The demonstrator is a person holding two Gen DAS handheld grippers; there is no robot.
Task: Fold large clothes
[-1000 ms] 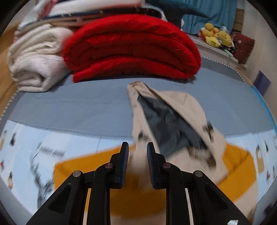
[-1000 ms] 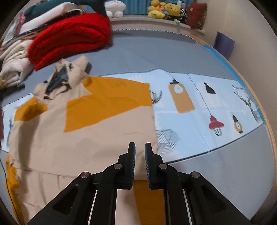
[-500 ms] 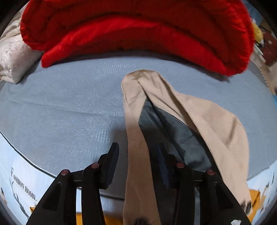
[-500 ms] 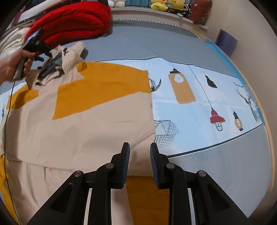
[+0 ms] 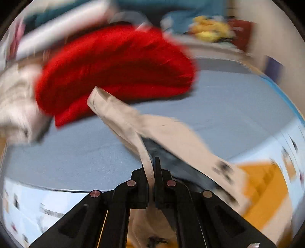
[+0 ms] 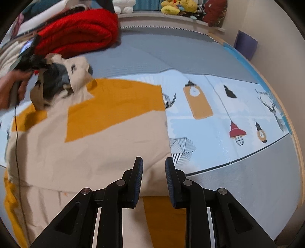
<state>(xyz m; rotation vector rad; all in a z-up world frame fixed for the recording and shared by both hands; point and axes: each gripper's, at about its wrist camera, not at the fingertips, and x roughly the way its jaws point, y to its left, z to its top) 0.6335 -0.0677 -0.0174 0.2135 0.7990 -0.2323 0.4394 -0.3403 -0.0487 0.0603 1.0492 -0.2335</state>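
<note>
Our left tongs (image 5: 151, 171) have just snapped together and now pinch a beige strip at the edge of the hood (image 5: 122, 114), the fabric running up between the two black fingers. Our right tongs (image 6: 154, 171) stand partly apart with nothing between the pads, hovering over the near, lower part of the jacket (image 6: 91, 152).

The jacket lies spread on the bed (image 6: 247, 181), beige with mustard-orange panels, its near portion folded over itself. At its far end the hood, dark grey inside, is lifted off the bedding where our left hand (image 6: 11, 89) holds the tool; a thin black cable (image 6: 16, 133) trails from that hand across the cloth.

To the right of the jacket we see a pale blue sheet (image 6: 219, 118) printed with lamps and a deer, and a grey cover beyond it. Farther back sits a folded red blanket (image 6: 76, 34) beside cream bedding (image 5: 17, 106), which is blurred. Farthest, yellow plush toys (image 6: 175, 6) line a ledge.
</note>
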